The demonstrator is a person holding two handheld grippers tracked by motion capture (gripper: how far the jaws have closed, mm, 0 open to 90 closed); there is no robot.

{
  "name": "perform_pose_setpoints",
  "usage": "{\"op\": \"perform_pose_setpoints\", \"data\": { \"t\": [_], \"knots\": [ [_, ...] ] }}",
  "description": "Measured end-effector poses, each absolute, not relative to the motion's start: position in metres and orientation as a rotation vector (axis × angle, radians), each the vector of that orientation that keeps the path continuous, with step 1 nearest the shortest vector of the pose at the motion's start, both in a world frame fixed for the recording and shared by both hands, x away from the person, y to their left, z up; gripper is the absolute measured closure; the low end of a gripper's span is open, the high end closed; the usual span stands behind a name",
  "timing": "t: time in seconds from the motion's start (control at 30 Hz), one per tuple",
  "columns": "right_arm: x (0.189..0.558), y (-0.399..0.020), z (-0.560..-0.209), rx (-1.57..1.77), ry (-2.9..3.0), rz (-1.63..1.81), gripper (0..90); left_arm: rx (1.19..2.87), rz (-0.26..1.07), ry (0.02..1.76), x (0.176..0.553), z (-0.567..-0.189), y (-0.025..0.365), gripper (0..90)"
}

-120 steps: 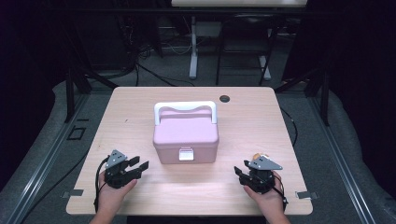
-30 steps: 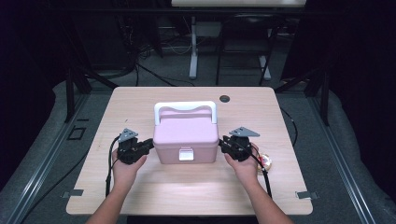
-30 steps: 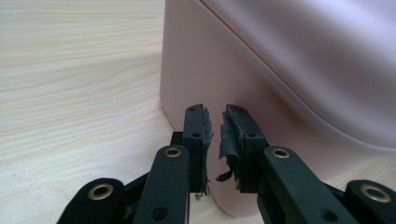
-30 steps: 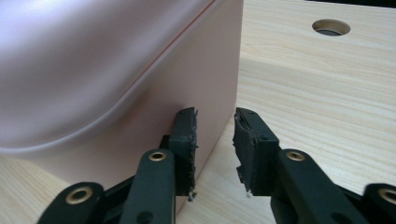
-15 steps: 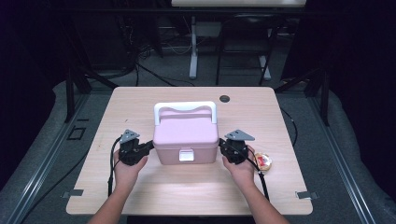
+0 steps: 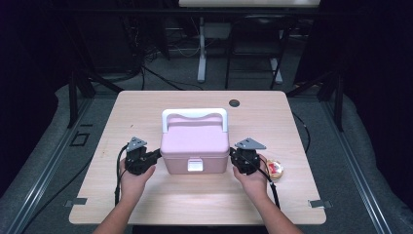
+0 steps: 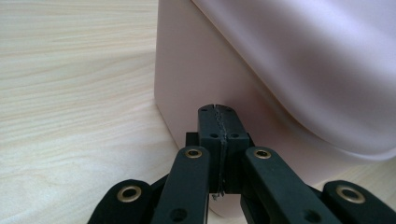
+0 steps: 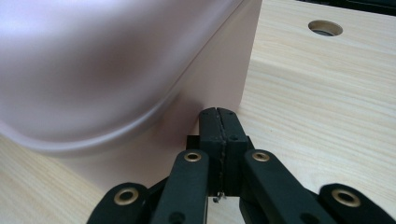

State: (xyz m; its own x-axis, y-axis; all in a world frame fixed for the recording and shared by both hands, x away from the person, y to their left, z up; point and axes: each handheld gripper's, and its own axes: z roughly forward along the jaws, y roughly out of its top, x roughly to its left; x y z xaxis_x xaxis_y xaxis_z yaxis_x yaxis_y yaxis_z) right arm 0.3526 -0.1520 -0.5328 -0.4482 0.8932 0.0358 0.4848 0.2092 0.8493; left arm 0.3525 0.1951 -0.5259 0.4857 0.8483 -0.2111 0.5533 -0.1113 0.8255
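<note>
On the left of the high view, the left gripper [image 6: 155,155] sits clenched with nothing between its jaws, its tip at the lower left side wall of the pink box [image 6: 196,146]. In the left gripper view the two pads meet flat together and their tip [image 7: 218,112] is right at the box wall [image 7: 187,84], touching or a hair off; I cannot tell which.

The pink box stands upright at the middle of the surface [image 6: 146,105], white handle [image 6: 195,116] toward the far edge, white latch [image 6: 195,165] facing the person. Its long axis runs left to right, so each short end wall faces one gripper.

On the right, the right gripper [image 6: 234,157] is likewise clenched on nothing, its tip at the lower right wall; the right gripper view shows the closed pads [image 8: 219,116] against or just beside that wall [image 8: 219,70]. A small red and yellow item [image 6: 274,168] lies just beside the right hand [image 6: 253,178].

The box lies directly between the two grippers, both about equally near, so the next move likely turns on pressing inward from both ends to shift or steady it
</note>
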Motion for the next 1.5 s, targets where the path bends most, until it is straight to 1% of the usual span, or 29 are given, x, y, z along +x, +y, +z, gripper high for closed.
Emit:
{"op": "perform_pose_setpoints", "data": {
  "t": [0.6, 1.5],
  "knots": [
    [0.332, -0.160, -0.529, 1.272, 2.053, 1.112, 90.0, 1.867, 0.369, 1.154, 0.337, -0.520, 0.188, 90.0],
    [0.305, -0.170, -0.527, 1.262, 2.070, 1.085, 90.0, 1.887, 0.334, 1.120, 0.318, -0.520, 0.181, 90.0]
  ]
}}
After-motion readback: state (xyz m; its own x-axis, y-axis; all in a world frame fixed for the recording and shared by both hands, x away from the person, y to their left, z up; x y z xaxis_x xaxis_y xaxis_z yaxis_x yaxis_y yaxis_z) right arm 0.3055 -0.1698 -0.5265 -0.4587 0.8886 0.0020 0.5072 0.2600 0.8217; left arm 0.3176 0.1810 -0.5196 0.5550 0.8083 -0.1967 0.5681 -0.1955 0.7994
